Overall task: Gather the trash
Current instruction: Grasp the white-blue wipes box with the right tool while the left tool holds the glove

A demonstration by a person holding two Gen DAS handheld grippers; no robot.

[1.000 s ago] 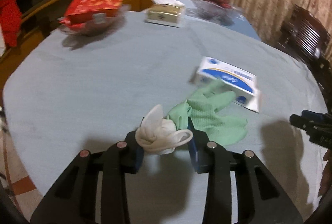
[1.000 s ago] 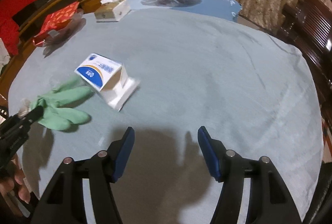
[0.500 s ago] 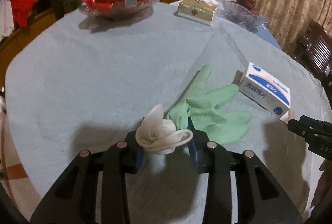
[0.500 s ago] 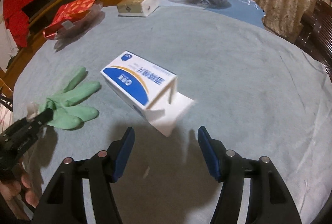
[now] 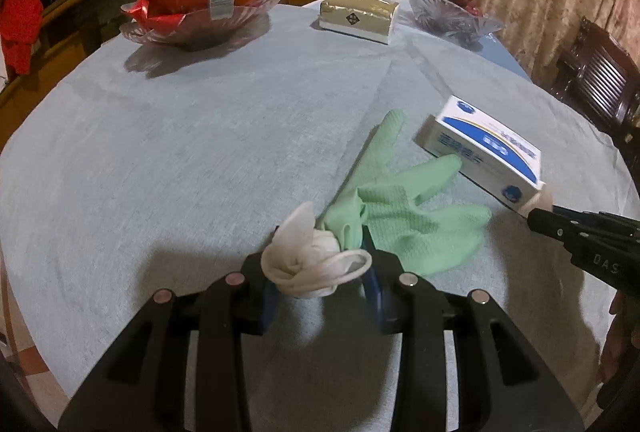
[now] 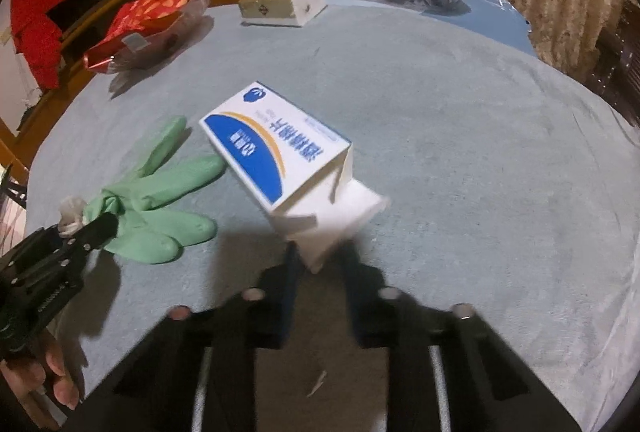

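Observation:
A blue-and-white carton [image 6: 272, 151] lies on the table with its white end flap [image 6: 332, 216] open toward me. My right gripper [image 6: 318, 264] has its jaws closing, and the flap's corner sits between the pads and touches both. The picture is blurred there. My left gripper [image 5: 318, 284] is shut on a crumpled white wad [image 5: 312, 260] together with the cuff of a green rubber glove [image 5: 404, 216]. The glove's fingers trail over the cloth toward the carton [image 5: 484, 147]. The left gripper [image 6: 92, 228] also shows at the left edge of the right wrist view.
The round table [image 5: 180, 151] has a grey-blue cloth. At the back stand a glass bowl with a red packet [image 5: 200, 11], a gold tissue box [image 5: 360, 15] and a glass fruit bowl [image 5: 452, 11]. A dark wooden chair [image 5: 600, 79] is at the right. A person's fingers [image 6: 60, 372] hold the left tool.
My right gripper has come up to the carton and its jaws have narrowed from wide open onto the white flap. The left gripper, still holding the wad and glove, has shifted a little.

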